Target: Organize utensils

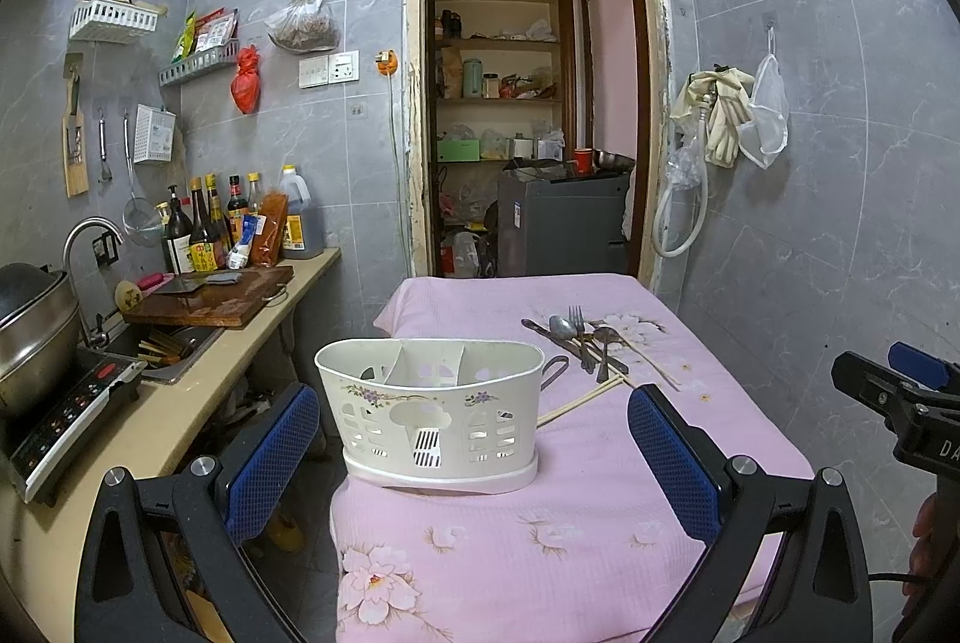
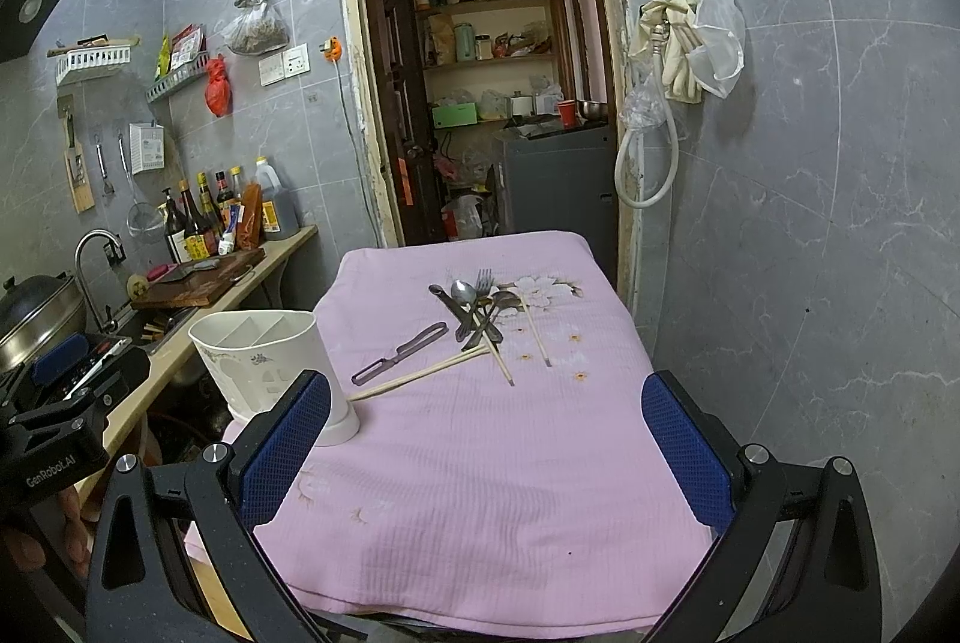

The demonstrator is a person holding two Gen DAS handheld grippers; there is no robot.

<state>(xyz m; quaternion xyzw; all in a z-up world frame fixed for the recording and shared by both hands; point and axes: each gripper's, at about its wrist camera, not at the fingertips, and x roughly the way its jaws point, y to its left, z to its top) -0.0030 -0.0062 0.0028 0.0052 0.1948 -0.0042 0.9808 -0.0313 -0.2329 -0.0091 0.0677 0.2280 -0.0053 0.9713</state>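
My left gripper [image 1: 474, 439] is spread wide, empty, facing the white caddy [image 1: 429, 406] on the pink cloth [image 1: 540, 541]. My right gripper [image 2: 486, 445] is also released, holding nothing. Utensil pile [image 2: 480, 310] lies mid-cloth beyond the caddy, chopsticks [image 2: 420, 374] and peeler [image 2: 399, 352] beside it.

White caddy [image 1: 429, 403] upright, near table edge; metal cutlery pile [image 2: 477, 310], chopsticks [image 2: 420, 375] scattered beyond.

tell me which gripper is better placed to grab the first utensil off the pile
Right, probably. The right gripper is open with bare cloth between it and the utensil pile. The left gripper, also open, has the white caddy directly ahead, and the pile sits off to its right.
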